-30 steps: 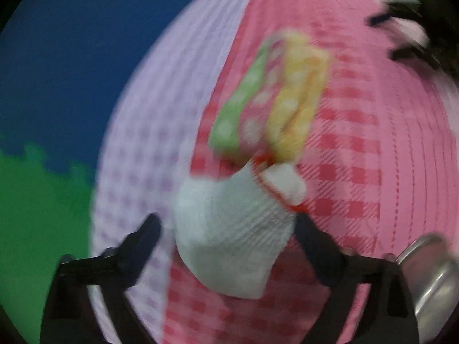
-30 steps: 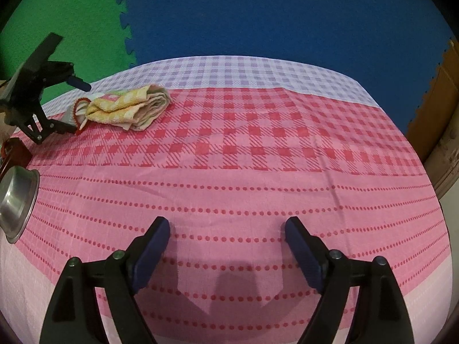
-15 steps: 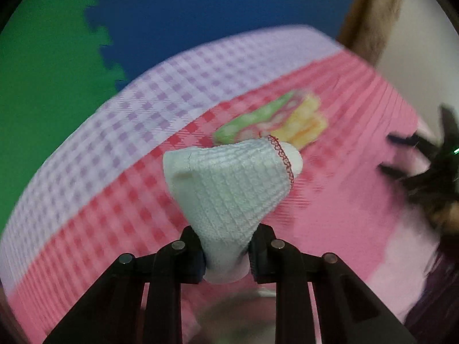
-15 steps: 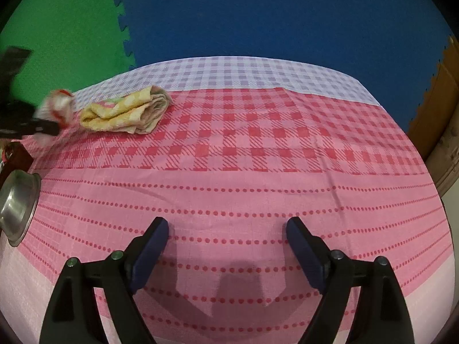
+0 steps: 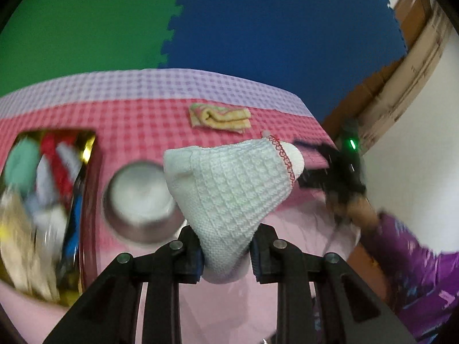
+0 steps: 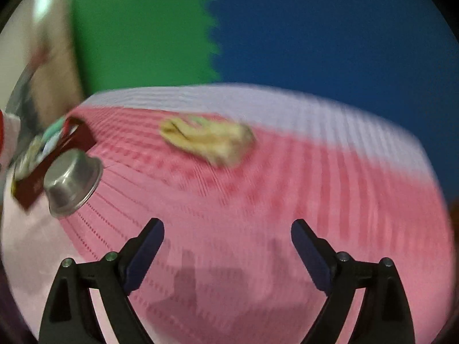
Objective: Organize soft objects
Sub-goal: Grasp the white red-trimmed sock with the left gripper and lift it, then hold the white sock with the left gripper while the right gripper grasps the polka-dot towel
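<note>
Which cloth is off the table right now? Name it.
The white waffle-weave cloth with red stitched edging, pinched in the left claw. The folded yellow-and-green checked cloth lies flat on the pink checked tablecloth, and other cloths sit in the box.

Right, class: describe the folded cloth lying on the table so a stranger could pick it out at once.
Start at the pink checked tablecloth and look toward its far side, just short of the lilac band. There lies the folded cloth on its own, beyond the steel bowl. It is yellow with green and pink, unlike the white waffle cloth held in the left claw.
</note>
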The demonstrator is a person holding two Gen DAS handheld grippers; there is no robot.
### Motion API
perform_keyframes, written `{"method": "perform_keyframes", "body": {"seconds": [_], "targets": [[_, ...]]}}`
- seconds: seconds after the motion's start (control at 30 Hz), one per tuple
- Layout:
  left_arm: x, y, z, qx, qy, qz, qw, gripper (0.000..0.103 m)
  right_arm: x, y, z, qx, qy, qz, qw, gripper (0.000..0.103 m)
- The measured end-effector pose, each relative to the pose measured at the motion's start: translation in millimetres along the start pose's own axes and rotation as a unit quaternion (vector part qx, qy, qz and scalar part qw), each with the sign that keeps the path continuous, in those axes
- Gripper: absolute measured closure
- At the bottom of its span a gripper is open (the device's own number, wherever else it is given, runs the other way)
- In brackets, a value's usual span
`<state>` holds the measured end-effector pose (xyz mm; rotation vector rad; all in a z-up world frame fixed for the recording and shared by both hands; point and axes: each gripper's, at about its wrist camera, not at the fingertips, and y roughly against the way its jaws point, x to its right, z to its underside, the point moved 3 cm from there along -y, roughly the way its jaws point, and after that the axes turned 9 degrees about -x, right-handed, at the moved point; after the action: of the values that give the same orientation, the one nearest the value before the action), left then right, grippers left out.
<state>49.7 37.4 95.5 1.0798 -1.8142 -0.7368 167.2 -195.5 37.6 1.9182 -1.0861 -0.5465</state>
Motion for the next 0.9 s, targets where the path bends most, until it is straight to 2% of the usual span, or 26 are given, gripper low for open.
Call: {"method": "perform_keyframes", "body": {"seconds": [0.13, 0.3, 0.33, 0.47, 0.57, 0.63, 0.7, 0.77, 0.8, 0.83, 0.87, 0.9], "targets": [[-4, 19, 29, 0.013, 0.024, -0.005, 0.9996, 0.08, -16, -20, -59, -0.029, 0.145, 0.024, 0.989, 0.01], [-14, 38, 49, 0.031, 0.057, -0.018, 0.9977, 0.079, -27, -57, -108, -0.083, 0.21, -0.013, 0.974, 0.01], [-17, 41, 51, 0.036, 0.064, -0.02, 0.9971, 0.079, -35, -71, -114, -0.104, 0.233, -0.013, 0.967, 0.01], [-25, 51, 55, 0.041, 0.077, -0.023, 0.9959, 0.079, -51, -106, -121, -0.137, 0.292, 0.013, 0.946, 0.01], [-31, 57, 59, 0.047, 0.087, -0.021, 0.9948, 0.079, -49, -136, -125, -0.193, 0.289, -0.009, 0.938, 0.01], [-32, 60, 62, 0.054, 0.092, -0.025, 0.994, 0.079, -37, -147, -135, -0.228, 0.237, -0.05, 0.943, 0.011], [-35, 64, 66, 0.058, 0.097, -0.03, 0.9931, 0.079, -26, -154, -141, -0.268, 0.17, -0.067, 0.946, 0.011], [-39, 71, 73, 0.063, 0.107, -0.036, 0.9916, 0.079, -31, -144, -136, -0.261, 0.178, -0.056, 0.947, 0.017], [-41, 72, 75, 0.064, 0.111, -0.037, 0.9911, 0.078, -33, -137, -135, -0.258, 0.165, -0.055, 0.95, 0.031], [-42, 76, 78, 0.066, 0.114, -0.041, 0.9904, 0.078, -33, -129, -132, -0.253, 0.148, -0.052, 0.955, 0.055], [-45, 78, 79, 0.069, 0.117, -0.045, 0.9897, 0.078, -36, -118, -127, -0.244, 0.133, -0.044, 0.96, 0.069], [-46, 82, 80, 0.076, 0.119, -0.05, 0.9888, 0.078, -39, -107, -122, -0.234, 0.123, -0.044, 0.963, 0.071]]}}
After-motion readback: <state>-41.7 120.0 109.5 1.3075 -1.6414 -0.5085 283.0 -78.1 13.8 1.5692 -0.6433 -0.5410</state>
